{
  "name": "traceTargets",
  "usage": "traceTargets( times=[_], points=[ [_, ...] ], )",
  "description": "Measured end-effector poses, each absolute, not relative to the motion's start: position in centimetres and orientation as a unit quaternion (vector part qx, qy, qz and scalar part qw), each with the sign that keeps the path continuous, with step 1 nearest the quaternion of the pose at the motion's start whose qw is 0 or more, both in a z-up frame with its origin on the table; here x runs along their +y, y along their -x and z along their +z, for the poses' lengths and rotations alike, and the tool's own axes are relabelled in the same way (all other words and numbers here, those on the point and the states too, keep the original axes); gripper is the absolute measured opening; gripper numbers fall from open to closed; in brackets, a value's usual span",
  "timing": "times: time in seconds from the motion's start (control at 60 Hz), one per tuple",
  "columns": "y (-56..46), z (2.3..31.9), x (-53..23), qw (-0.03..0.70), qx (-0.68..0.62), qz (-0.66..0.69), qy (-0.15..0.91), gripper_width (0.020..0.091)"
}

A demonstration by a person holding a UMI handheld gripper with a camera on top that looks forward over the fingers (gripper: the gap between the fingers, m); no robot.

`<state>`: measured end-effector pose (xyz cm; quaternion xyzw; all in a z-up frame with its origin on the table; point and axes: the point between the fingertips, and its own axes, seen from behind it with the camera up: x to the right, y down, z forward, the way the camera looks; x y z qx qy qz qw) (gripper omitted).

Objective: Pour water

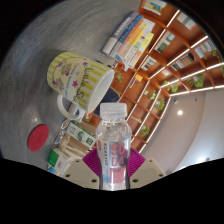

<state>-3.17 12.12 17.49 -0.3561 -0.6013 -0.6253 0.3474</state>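
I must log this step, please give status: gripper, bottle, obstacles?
Gripper shut on water bottle, white cap on. Mug beyond fingers, tilted view. Nothing between bottle and mug.

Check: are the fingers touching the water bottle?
Touching. The gripper view shows the water bottle clamped between both pink pads, no gap either side, tilted toward the mug.
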Motion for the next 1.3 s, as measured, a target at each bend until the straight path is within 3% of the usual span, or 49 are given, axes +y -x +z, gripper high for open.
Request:
traceTargets(
  times=[0.183,0.333,0.483,0.6,0.717,0.85,0.983,1.3],
  points=[
    [5.0,18.3,12.1,0.289,-0.618,-0.679,0.269,0.0327],
    [4.1,17.5,12.2,0.302,-0.607,-0.662,0.32,0.0329],
    [3.0,19.0,11.1,0.393,-0.549,-0.606,0.42,0.033],
    [1.3,18.6,9.9,0.513,-0.436,-0.457,0.581,0.0327],
    [-0.5,18.8,9.2,0.594,-0.314,-0.305,0.674,0.033],
    [-1.7,15.8,9.7,0.617,-0.188,-0.121,0.754,0.033],
    [-2.5,13.6,10.8,0.631,-0.093,0.023,0.77,0.033],
    [-2.9,8.2,13.4,0.629,-0.072,0.059,0.771,0.0331]
  ],
)
